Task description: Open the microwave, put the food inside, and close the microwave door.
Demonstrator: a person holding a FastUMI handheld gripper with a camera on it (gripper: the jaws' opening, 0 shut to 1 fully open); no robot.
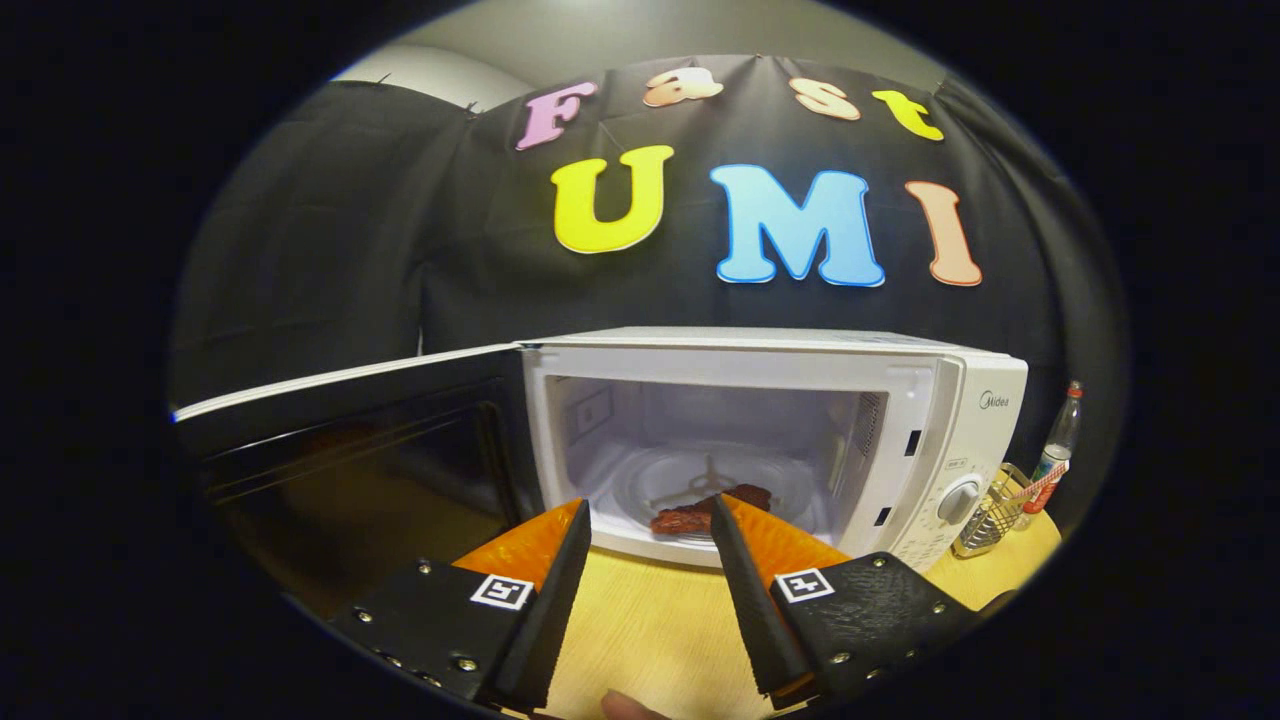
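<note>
A white microwave stands on the wooden table with its door swung wide open to the left. Inside, a brown piece of food lies on the glass turntable, near its front. My gripper is open just in front of the cavity opening, nothing between its fingers. The right fingertip overlaps part of the food in the view, and the food lies just beyond the tips.
To the right of the microwave stand a wire basket and a clear bottle with a red cap. Bare wooden table lies under the fingers. The dark glass door blocks the left side.
</note>
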